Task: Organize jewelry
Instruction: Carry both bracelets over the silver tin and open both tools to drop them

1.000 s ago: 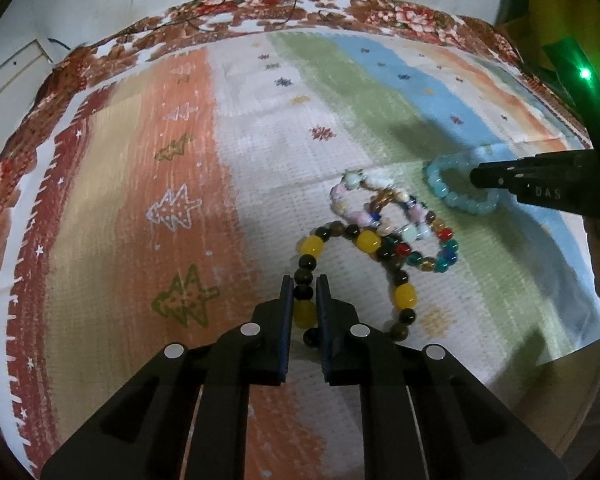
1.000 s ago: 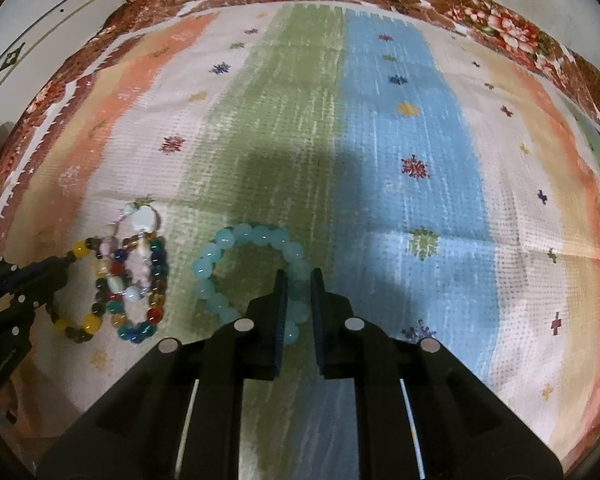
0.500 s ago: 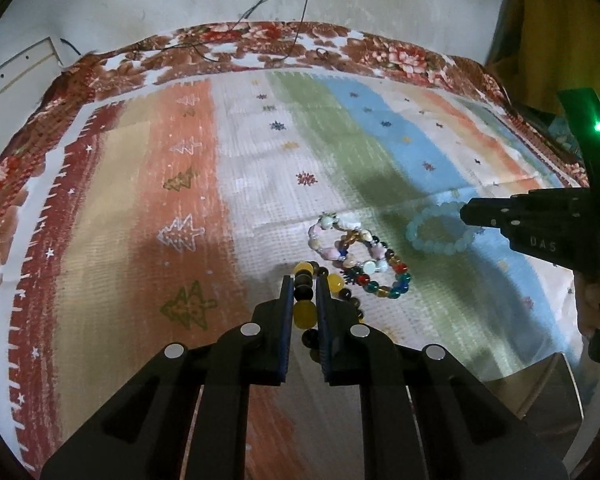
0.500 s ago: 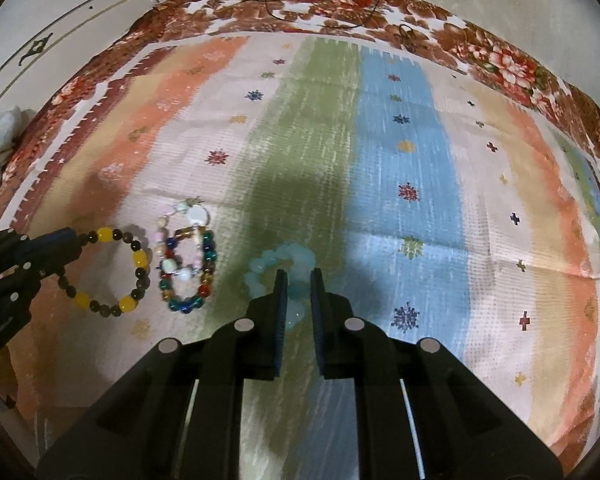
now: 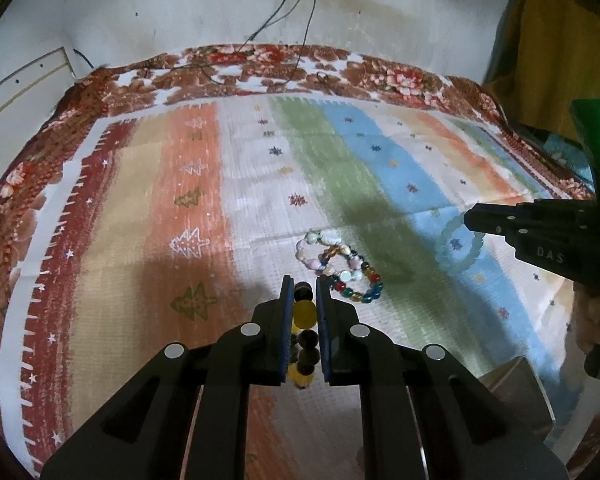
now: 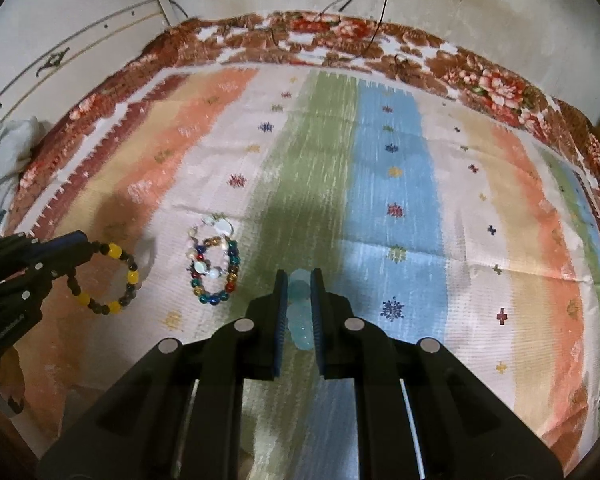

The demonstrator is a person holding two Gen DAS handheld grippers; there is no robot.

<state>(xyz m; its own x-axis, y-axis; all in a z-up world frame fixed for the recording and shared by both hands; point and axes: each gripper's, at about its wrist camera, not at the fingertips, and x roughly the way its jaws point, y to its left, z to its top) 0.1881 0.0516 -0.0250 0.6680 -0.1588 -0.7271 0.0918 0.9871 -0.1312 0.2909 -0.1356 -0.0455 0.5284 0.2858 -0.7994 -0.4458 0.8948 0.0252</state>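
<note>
The left tool [image 5: 304, 292] was clamped on the yellow-and-dark beaded bracelet [image 6: 112, 280], the right tool [image 6: 299, 288] on the pale aqua bracelet [image 5: 458, 250], both lifted above the striped cloth [image 6: 396, 184]. They looked light, floppy and round-beaded, so likely slippery; gripping across one bead suited them. Two bracelets [image 6: 214, 268] lay overlapped, hard to separate by eye.

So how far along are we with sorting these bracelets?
Nothing looks put away yet. In hand: the left gripper is shut on the yellow-and-dark bead bracelet, and the right gripper is shut on the pale blue bracelet. Left: the multicolour bracelet and the pale pink bracelet, overlapping on the striped cloth.
</note>
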